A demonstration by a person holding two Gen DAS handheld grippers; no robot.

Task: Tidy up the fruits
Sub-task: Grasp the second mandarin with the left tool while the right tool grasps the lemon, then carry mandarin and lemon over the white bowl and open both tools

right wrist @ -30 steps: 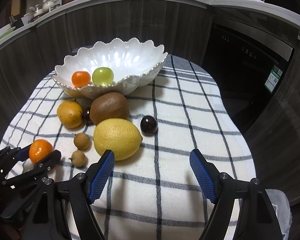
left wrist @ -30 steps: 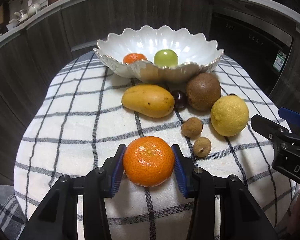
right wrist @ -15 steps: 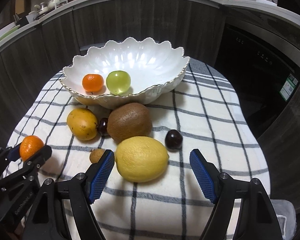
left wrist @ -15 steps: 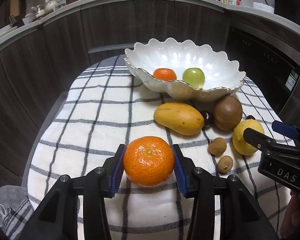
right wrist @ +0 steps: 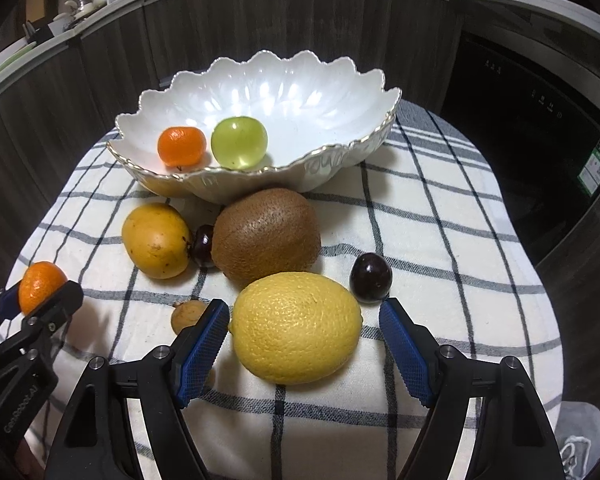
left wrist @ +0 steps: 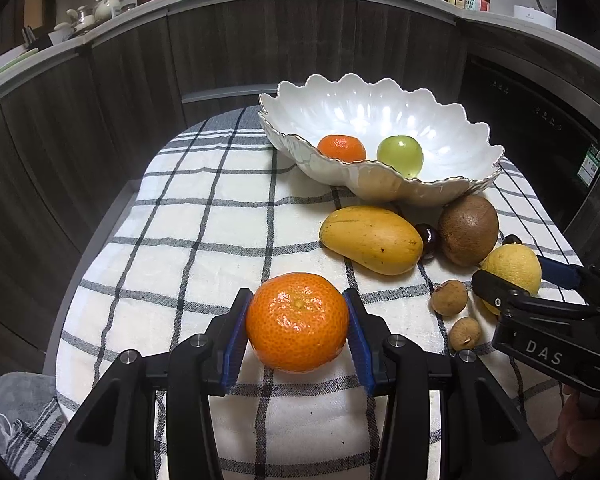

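Our left gripper (left wrist: 298, 330) holds a mandarin (left wrist: 297, 327) tight between its two blue pads, up off the checked cloth (left wrist: 188, 240). Our right gripper (right wrist: 302, 346) is wide open, and the lemon (right wrist: 295, 327) sits on the cloth between its jaws. The left pad looks very close to the lemon's side, while the right pad stands well apart from it. So the lemon is not held yet.

To do this step well, we think we should slide the right gripper a little to the side so the lemon sits in the middle. Then we close slowly, because a lemon is round and can roll away. A small brown fruit (right wrist: 188, 314) lies just beside the left pad, and a dark cherry (right wrist: 370, 278) lies near the right pad. We must not bump them.

Farther on lie the kiwi (right wrist: 266, 236) and the mango (right wrist: 156, 240), with another cherry (right wrist: 202, 245) between them. Behind them stands the white bowl (right wrist: 340, 160), with one small mandarin (right wrist: 181, 146) and a green fruit (right wrist: 239, 143) already inside. We should lift our mandarin well over the wavy rim and set it down softly in a bare spot.
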